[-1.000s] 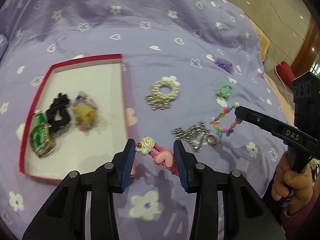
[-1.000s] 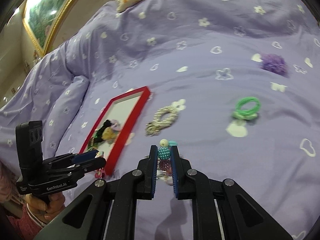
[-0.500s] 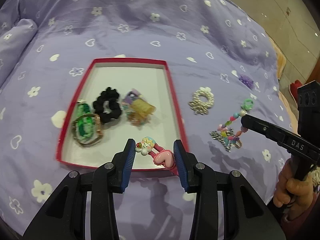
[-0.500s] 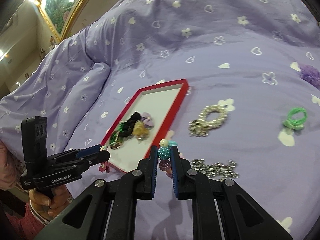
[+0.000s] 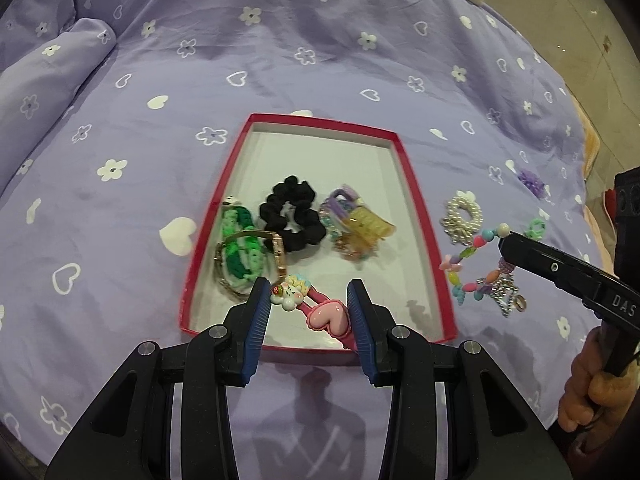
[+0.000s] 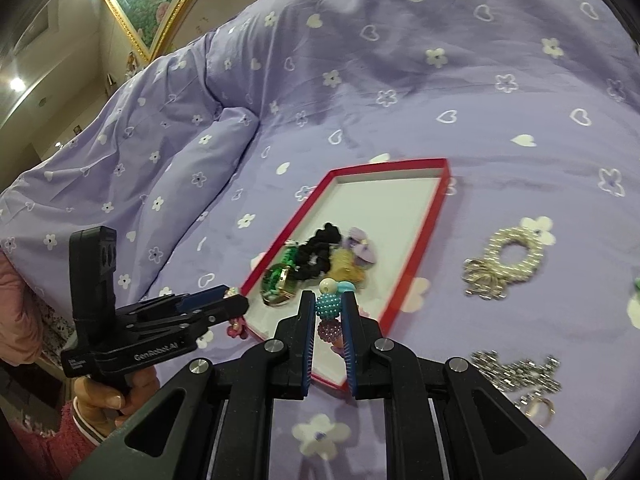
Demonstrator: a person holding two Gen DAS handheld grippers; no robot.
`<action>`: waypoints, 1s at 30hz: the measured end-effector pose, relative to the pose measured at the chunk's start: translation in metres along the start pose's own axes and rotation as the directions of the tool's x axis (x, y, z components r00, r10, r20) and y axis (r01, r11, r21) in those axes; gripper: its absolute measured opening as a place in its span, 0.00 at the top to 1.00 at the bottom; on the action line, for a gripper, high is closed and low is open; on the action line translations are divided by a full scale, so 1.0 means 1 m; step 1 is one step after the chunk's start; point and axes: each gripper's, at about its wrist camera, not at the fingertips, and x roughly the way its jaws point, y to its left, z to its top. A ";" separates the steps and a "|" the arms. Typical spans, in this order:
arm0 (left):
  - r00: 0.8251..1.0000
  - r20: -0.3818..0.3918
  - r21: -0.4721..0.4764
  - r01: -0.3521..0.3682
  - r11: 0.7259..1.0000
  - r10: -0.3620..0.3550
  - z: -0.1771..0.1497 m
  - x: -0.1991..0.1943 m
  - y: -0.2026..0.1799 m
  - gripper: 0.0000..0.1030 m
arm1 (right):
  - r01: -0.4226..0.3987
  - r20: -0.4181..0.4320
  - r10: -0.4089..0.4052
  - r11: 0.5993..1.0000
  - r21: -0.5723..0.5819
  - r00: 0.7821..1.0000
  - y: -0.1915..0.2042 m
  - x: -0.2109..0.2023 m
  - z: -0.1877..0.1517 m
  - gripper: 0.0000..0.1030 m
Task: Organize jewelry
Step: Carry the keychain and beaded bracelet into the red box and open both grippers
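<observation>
Both grippers grip jewelry above the red tray

Bedspread: lilac, printed with white flowers and hearts. Tray: red rim, white floor. In the tray: black scrunchie; green-and-white braided band; gold-toned watch; amber clip beside a lilac clip. Left claw: black with blue pads, around a pink hair clip bearing a pink heart and a pastel charm. Right claw: black with blue pads, on a multicoloured bead bracelet, teal and magenta beads nearest. On the bedspread: white pearl scrunchie; silver chain; green ring; purple scrunchie
</observation>
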 end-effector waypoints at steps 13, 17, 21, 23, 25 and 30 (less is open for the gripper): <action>0.999 -0.048 -0.010 -0.021 1.000 0.020 0.003 0.034 0.019 0.64 | -0.021 -0.074 0.020 1.000 -0.015 0.997 0.010 0.055 0.009 0.88; 0.997 -0.068 -0.003 -0.030 1.000 0.029 0.002 0.045 0.022 0.64 | -0.006 -0.109 0.005 1.000 -0.017 0.994 0.007 0.071 0.005 0.88; 0.996 -0.090 -0.007 -0.027 1.000 0.026 -0.002 0.054 0.026 0.64 | 0.004 -0.146 -0.006 1.000 -0.014 0.989 0.001 0.084 0.000 0.88; 0.995 -0.098 -0.006 -0.027 1.000 0.027 -0.004 0.057 0.026 0.63 | 0.010 -0.159 -0.013 1.000 -0.014 0.987 -0.001 0.089 -0.003 0.88; 0.994 -0.103 -0.007 -0.028 1.000 0.027 -0.006 0.059 0.027 0.64 | 0.018 -0.171 -0.020 1.000 -0.012 0.985 -0.003 0.093 -0.005 0.88; 0.994 -0.104 0.002 -0.032 0.999 0.033 -0.006 0.060 0.026 0.63 | 0.030 -0.194 -0.031 1.000 -0.011 0.980 -0.007 0.098 -0.009 0.88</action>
